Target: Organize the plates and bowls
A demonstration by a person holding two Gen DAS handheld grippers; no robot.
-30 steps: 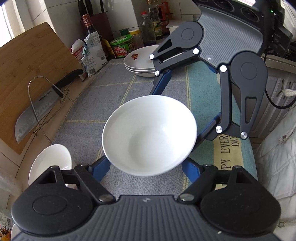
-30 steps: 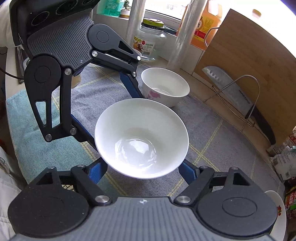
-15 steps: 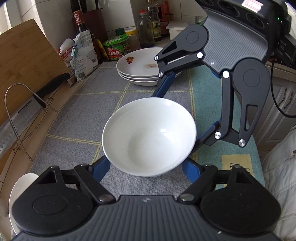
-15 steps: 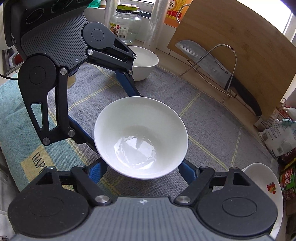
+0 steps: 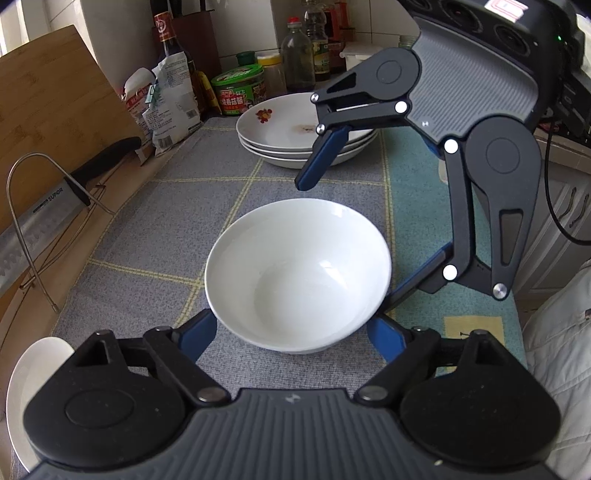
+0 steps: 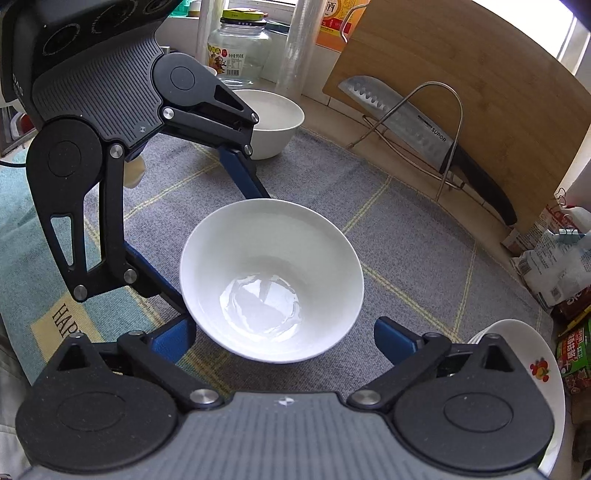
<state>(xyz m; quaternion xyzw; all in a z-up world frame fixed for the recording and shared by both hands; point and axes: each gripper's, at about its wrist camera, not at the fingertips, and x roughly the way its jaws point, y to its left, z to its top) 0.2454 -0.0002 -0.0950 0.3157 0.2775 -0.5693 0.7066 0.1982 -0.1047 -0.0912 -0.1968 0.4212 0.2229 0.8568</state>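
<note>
Right wrist: "SUPOR" knife (image 6: 406,118)

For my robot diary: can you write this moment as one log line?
white bowl: on grey mat | left hand-held gripper: just opened, released | right hand-held gripper: just opened, released

A grey checked cloth (image 5: 155,236) with thin yellow lines covers the desk, and a teal mat (image 5: 417,206) with a yellow lettered patch lies beside it. A bamboo cutting board (image 6: 469,92) leans against the wall behind a wire rack (image 6: 436,122) holding a cleaver. Daylight comes in at a window (image 6: 580,48) — bright, washing out the upper corner. White tiles (image 5: 243,26) back the far end, above bottles and jars (image 5: 303,51); cabinet doors (image 5: 565,214) stand at the side.
</note>
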